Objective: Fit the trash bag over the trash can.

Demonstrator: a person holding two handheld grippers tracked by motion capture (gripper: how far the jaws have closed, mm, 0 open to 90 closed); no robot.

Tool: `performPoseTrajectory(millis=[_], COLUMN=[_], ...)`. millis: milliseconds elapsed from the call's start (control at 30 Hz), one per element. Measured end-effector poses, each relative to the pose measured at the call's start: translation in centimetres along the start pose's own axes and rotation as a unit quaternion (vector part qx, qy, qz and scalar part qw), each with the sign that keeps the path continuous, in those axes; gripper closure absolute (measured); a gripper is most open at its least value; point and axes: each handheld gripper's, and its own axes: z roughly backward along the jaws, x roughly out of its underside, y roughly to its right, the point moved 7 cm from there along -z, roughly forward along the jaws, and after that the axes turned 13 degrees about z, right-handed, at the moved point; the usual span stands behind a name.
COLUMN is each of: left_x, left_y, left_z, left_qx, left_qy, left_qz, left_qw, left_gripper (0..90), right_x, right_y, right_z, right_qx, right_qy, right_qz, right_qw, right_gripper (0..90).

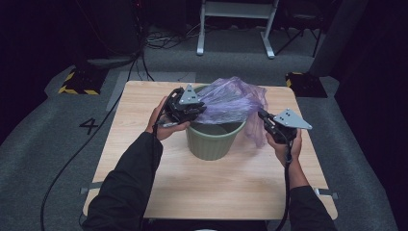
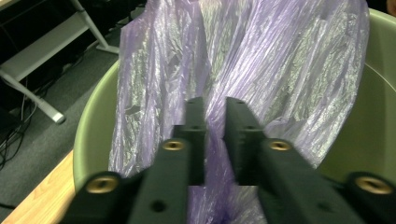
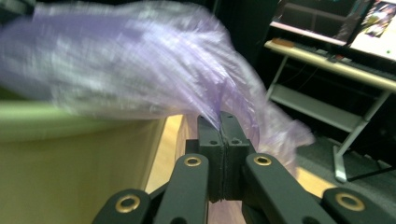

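A ribbed green bin (image 1: 211, 142) stands in the middle of a wooden table (image 1: 231, 187). A thin purple plastic bag (image 1: 231, 101) lies crumpled across its mouth and hangs over the right rim. My left gripper (image 1: 199, 111) is at the bin's left rim. In the left gripper view its jaws (image 2: 215, 105) stand slightly apart, with the bag's film (image 2: 261, 60) running between them over the bin (image 2: 91, 126). My right gripper (image 1: 262, 115) is just right of the bin. In the right gripper view its jaws (image 3: 220, 119) are shut on a fold of the bag (image 3: 140, 60) beside the bin wall (image 3: 70, 158).
Beyond the table's far edge on the grey carpet stand a white-legged frame (image 1: 235, 24) and two yellow-and-black striped bases (image 1: 77, 82) (image 1: 303, 82). Cables trail on the floor at the left. The table's near half is bare wood.
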Motion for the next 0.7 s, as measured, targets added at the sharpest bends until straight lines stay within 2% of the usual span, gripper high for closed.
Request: performPoseTrajectory(millis=[67, 100, 133, 167, 200, 300, 367, 467, 633, 700], left_x=[-0.1, -0.1, -0.1, -0.1, 0.0, 0.0, -0.2, -0.7, -1.7, -2.2], left_y=[0.2, 0.1, 0.1, 0.0, 0.1, -0.2, -0.4, -0.1, 2.2, 3.4], left_z=[0.0, 0.0, 0.0, 0.1, 0.2, 0.6, 1.1, 1.5, 1.3, 1.3], left_qx=[0.011, 0.010, 0.006, 0.013, 0.027, 0.026, 0.038, 0.059, 0.082, 0.096], left_qy=[0.004, 0.003, 0.004, 0.005, 0.005, 0.011, 0.026, 0.044, 0.045, 0.051], left_qz=[0.009, 0.014, 0.021, 0.030, 0.037, 0.044, 0.058, 0.067, 0.042, 0.045], left_qw=[0.9999, 0.9998, 0.9998, 0.9994, 0.9989, 0.9986, 0.9973, 0.9951, 0.9948, 0.9931], left_gripper=[63.0, 56.3, 50.7, 44.7, 40.6, 30.4, 29.5, 29.6, 24.1, 21.8], right_x=[-0.8, -1.2, -1.4, -1.7, -1.9, -2.3, -2.3, -2.7, -4.3, -4.9], right_y=[0.7, 1.1, 1.3, 1.5, 1.8, 2.6, 3.3, 3.8, 1.9, 0.8], right_z=[0.4, 0.7, 0.8, 1.0, 1.3, 1.9, 2.3, 2.6, 2.3, 2.1], right_qx=[0.021, 0.033, 0.037, 0.043, 0.049, 0.063, 0.073, 0.078, 0.060, 0.045], right_qy=[0.009, 0.014, 0.016, 0.018, 0.020, 0.022, 0.023, 0.023, 0.032, 0.038], right_qz=[-0.001, 0.000, 0.003, 0.007, 0.011, 0.013, 0.008, 0.015, 0.068, 0.081], right_qw=[0.9997, 0.9994, 0.9992, 0.9989, 0.9985, 0.9977, 0.9971, 0.9966, 0.9953, 0.9950], right_gripper=[90.0, 90.0, 90.0, 90.0, 90.0, 90.0, 90.0, 90.0, 90.0, 90.0])
